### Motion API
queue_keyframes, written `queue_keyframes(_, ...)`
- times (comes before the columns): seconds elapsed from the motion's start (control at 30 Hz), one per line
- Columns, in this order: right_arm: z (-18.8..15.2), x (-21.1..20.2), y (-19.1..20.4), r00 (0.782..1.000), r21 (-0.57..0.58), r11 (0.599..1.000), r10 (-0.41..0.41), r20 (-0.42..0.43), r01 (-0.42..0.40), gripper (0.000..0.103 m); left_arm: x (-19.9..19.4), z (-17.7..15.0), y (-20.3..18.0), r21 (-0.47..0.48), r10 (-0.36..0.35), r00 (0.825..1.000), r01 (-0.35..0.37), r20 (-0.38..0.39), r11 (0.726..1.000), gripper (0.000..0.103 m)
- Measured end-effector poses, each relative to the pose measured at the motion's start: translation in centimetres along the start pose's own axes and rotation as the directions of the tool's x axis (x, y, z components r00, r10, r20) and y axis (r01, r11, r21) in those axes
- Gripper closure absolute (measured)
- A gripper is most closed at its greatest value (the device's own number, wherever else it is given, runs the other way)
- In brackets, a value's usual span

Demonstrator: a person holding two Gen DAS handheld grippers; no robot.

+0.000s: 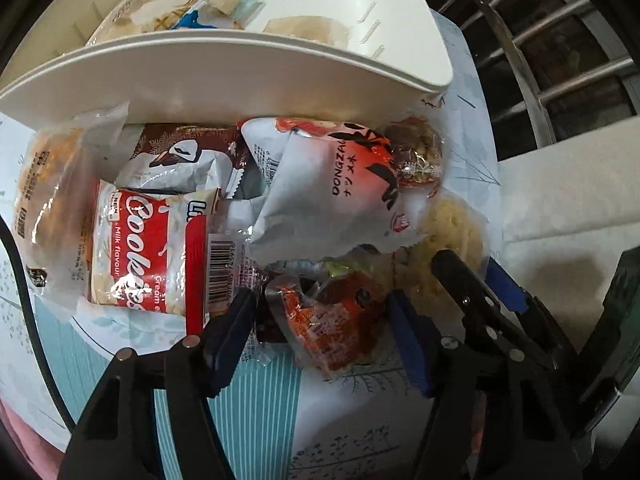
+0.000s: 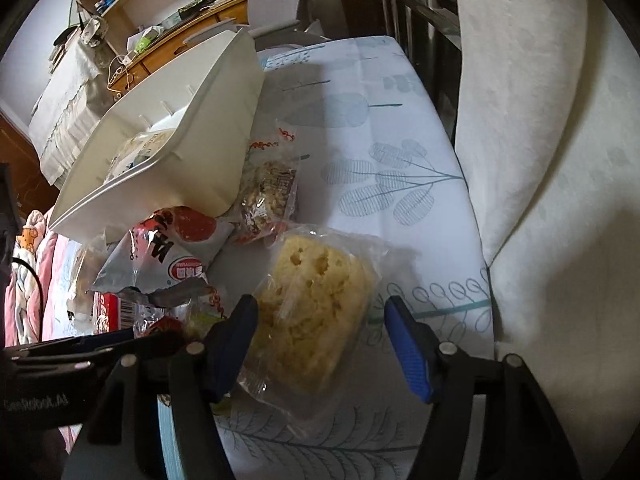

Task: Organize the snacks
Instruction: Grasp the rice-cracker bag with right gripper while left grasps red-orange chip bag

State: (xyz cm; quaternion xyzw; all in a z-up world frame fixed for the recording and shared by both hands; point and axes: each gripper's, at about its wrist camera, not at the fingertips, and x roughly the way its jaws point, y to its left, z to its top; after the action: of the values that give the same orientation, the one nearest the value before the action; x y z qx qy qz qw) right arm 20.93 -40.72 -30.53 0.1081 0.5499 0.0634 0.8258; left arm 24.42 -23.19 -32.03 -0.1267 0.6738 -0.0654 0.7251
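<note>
A pile of snack packets lies on the leaf-print tablecloth in front of a white basket that holds a few wrapped pastries. My left gripper points down at the pile, open, with a red-orange packet between its blue pads but not squeezed. A red-and-white cookie pack and a white Dongzao bag lie just beyond. My right gripper is open astride a yellow sponge cake in clear wrap. Its left pad brushes the wrap and its right pad stands apart.
A wrapped bread and a brown packet lie at the pile's left. A nut-cluster packet leans by the basket. A white curtain and metal bars close the right side. Pink bedding lies past the left edge.
</note>
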Motion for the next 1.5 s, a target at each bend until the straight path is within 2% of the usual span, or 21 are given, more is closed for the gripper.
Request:
queue_keyframes(0.2,0.1,0.0,-0.3,1.0,0.014,1.0,0.012,0.003,-0.012,0.037,0.9,0.7,0.2,-0.027,-0.022,1.0,0.022,-0.005,0.999,0.039)
queue_keyframes(0.3,0.0,0.2,-0.1,1.0,-0.006,0.999,0.031,-0.005,-0.031,0.037,0.8,0.8,0.2,-0.038,-0.017,1.0,0.017,0.01,0.999,0.049)
queue_keyframes(0.53,-0.2,0.4,0.5,0.999,-0.033,0.999,0.039,-0.027,-0.04,0.037,0.1,0.6,1.0,-0.062,-0.035,0.999,0.035,0.005,0.997,0.058)
queue_keyframes(0.67,-0.2,0.5,0.8,0.999,-0.048,0.998,0.027,-0.036,-0.029,0.037,-0.2,0.0,1.2,-0.072,-0.045,0.999,0.045,-0.001,0.996,0.059)
queue_keyframes(0.77,-0.2,0.6,0.9,0.998,-0.053,0.998,0.028,-0.05,-0.031,0.04,-0.5,-0.6,1.6,-0.088,-0.06,0.998,0.06,0.0,0.994,0.063)
queue_keyframes(1.1,-0.2,0.5,1.1,0.998,-0.041,0.999,0.023,-0.066,-0.026,0.045,-2.6,-2.6,2.5,-0.096,-0.065,0.998,0.066,0.006,0.993,0.064)
queue_keyframes(1.17,-0.2,0.5,1.1,0.997,-0.037,0.999,0.01,-0.076,-0.013,0.045,-3.3,-3.0,2.7,-0.089,-0.074,0.997,0.074,0.003,0.993,0.064)
queue_keyframes(1.27,-0.2,0.1,1.4,0.997,-0.043,0.999,-0.001,-0.077,-0.003,0.047,-4.3,-3.6,2.8,-0.034,-0.133,0.991,0.132,-0.013,0.991,0.063)
queue_keyframes(1.37,-0.2,-0.6,1.9,0.998,-0.07,0.998,-0.01,-0.06,0.006,0.051,-5.7,-4.3,3.2,0.01,-0.127,0.992,0.127,0.008,0.992,0.063)
queue_keyframes(1.5,-0.4,-1.4,2.4,0.999,-0.073,0.997,-0.013,-0.048,0.009,0.057,-7.8,-4.9,4.0,0.027,-0.159,0.987,0.159,-0.003,0.987,0.063)
